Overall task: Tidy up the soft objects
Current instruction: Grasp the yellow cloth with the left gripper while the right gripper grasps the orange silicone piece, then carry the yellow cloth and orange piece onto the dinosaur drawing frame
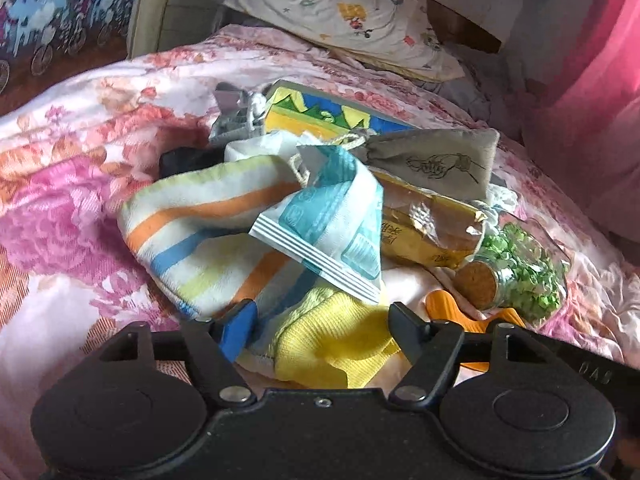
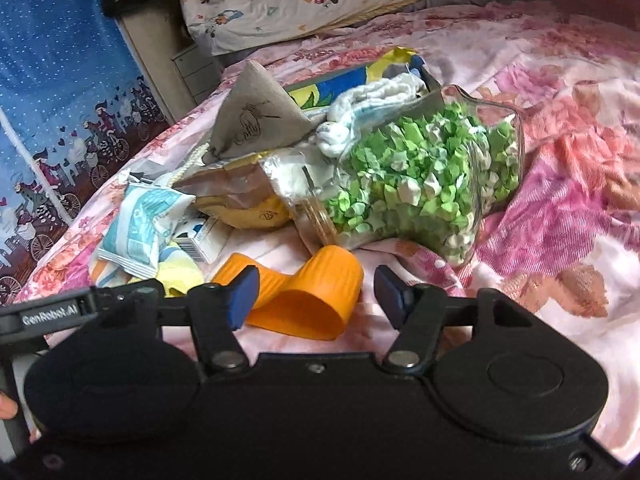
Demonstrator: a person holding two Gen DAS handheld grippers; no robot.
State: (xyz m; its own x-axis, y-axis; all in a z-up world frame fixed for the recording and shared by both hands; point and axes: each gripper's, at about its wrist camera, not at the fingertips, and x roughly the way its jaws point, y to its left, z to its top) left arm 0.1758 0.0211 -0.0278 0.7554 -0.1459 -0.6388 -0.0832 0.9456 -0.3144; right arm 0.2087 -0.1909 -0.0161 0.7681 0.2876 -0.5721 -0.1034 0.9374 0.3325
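A heap of things lies on a floral bedspread [image 1: 80,200]. My left gripper [image 1: 320,332] stands open low over a yellow cloth [image 1: 332,344], which lies between its fingers beside a striped cloth [image 1: 192,240]. A white and teal packet [image 1: 332,232] rests on the striped cloth. My right gripper [image 2: 316,296] is open around a curved orange piece [image 2: 308,300], with a gap at its right pad. Behind it lie a glass jar of green paper stars [image 2: 420,184], a grey drawstring pouch [image 2: 252,124] and a white knitted cloth [image 2: 372,100].
A golden packet [image 1: 424,232], a picture box [image 1: 320,116] and a small white carton [image 2: 200,244] lie in the heap. A cartoon-print pillow [image 1: 340,12] sits at the bed's head. A pink curtain [image 1: 592,80] hangs on the right, a blue one [image 2: 48,100] on the left.
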